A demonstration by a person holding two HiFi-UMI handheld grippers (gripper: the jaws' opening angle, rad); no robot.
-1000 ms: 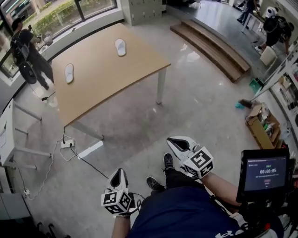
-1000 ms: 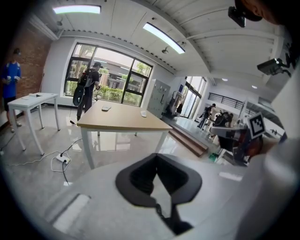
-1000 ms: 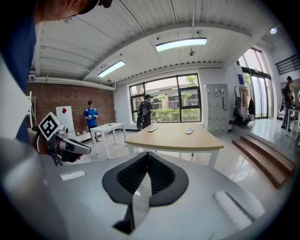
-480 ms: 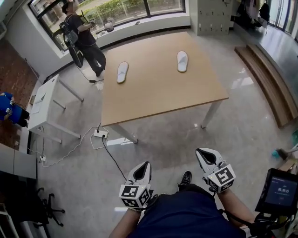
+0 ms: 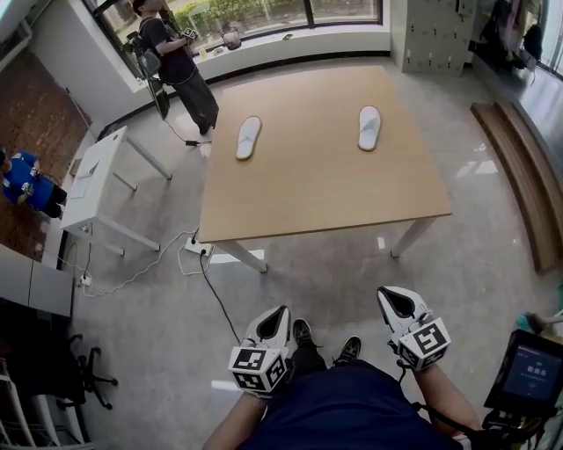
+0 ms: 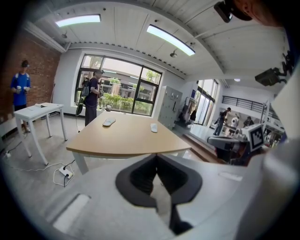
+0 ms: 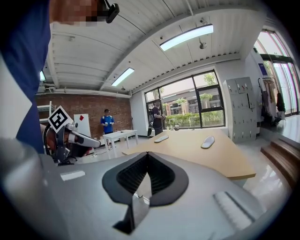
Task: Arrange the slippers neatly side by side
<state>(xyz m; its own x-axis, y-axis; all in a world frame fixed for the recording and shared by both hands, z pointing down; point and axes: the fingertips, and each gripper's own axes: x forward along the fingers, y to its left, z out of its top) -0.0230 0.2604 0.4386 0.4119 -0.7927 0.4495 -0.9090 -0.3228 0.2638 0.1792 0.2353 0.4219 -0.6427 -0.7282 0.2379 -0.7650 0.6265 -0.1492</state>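
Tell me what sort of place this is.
Likely an open office or lab workspace, not a home: a big wooden table on a polished floor, grey lockers beside wide windows, and a white desk near a brick wall.

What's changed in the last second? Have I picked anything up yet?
You have turned to face the table, now squarely ahead. Nothing was picked up: the left gripper and right gripper stay low by the body, shut and empty. The left slipper and right slipper lie apart as before.
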